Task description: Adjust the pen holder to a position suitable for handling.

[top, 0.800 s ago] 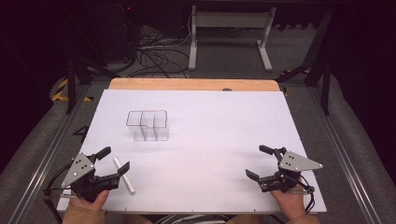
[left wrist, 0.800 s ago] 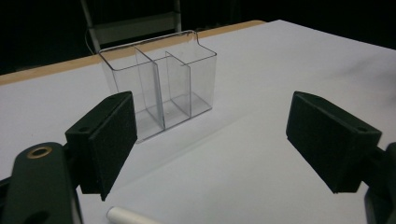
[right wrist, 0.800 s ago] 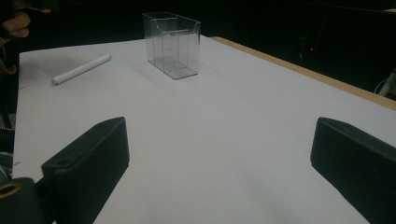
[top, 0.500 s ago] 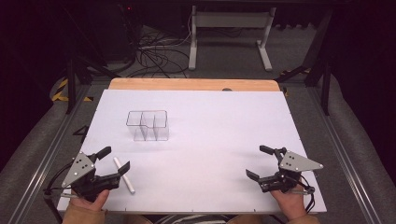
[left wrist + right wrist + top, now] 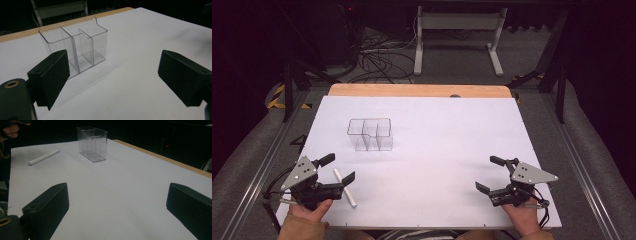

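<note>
I have my left gripper [image 5: 336, 169] low at the near left corner of the table [image 5: 447, 145], and its fingers [image 5: 51, 75] stand wide apart with nothing between them but bare white surface. The white stick [image 5: 344, 187] lies flat on the table just beside that gripper, its far end passing between the two finger tips in the high view; I cannot tell whether a finger touches it, and the fingers do not press on it. In the right gripper view the same stick [image 5: 43, 157] lies slantwise, well left of the clear box.

The clear box [image 5: 370, 134] stands upright, farther out on the left half of the table, well apart from both grippers. It is see-through, with inner walls splitting it into compartments, and all of them look empty. In the left gripper view the box [image 5: 75, 47] sits straight ahead, a little toward the left finger.

My right gripper [image 5: 491, 174] rests near the near right corner, well apart from the stick and the box. Its fingers [image 5: 47, 207] are also spread wide, holding nothing, with plain table between them.
</note>
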A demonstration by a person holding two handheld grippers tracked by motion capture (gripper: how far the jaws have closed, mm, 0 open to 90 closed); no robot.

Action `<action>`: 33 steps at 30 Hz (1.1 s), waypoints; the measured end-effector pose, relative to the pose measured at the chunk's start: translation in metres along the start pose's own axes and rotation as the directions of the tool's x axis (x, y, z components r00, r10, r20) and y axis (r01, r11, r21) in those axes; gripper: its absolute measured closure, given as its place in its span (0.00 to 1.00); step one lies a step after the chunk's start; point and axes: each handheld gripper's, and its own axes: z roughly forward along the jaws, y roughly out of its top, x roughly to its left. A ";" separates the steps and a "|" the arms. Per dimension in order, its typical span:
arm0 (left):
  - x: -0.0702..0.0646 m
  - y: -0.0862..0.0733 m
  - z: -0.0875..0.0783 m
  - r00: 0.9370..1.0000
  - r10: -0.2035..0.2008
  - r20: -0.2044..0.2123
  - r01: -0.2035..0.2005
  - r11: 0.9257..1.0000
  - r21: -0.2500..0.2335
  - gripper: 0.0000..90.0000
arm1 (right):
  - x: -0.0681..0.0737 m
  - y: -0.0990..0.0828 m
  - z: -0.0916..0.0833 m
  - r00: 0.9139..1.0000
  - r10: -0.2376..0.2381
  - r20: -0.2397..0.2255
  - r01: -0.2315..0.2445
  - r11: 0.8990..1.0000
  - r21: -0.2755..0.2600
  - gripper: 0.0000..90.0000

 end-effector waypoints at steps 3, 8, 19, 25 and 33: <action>0.003 0.010 0.006 1.000 0.024 0.018 -0.025 0.999 0.022 0.18 | 0.000 0.000 -0.001 1.000 -0.002 0.000 0.002 1.000 -0.004 0.05; 0.005 0.022 0.014 0.998 0.062 0.033 -0.064 0.997 0.050 0.21 | 0.001 -0.001 -0.002 1.000 0.002 0.000 -0.002 1.000 -0.001 0.05; 0.008 0.042 0.031 0.993 0.094 0.065 -0.098 0.994 0.057 0.22 | 0.002 -0.003 -0.006 1.000 0.007 0.002 -0.007 1.000 -0.001 0.05; 0.011 0.049 0.037 0.992 0.101 0.080 -0.106 0.993 0.061 0.23 | 0.003 -0.004 -0.006 1.000 0.008 0.004 -0.009 1.000 0.003 0.05; 0.016 0.059 0.044 0.986 0.141 0.091 -0.151 0.982 0.115 0.28 | 0.003 -0.005 -0.007 1.000 0.011 -0.001 -0.011 1.000 0.004 0.05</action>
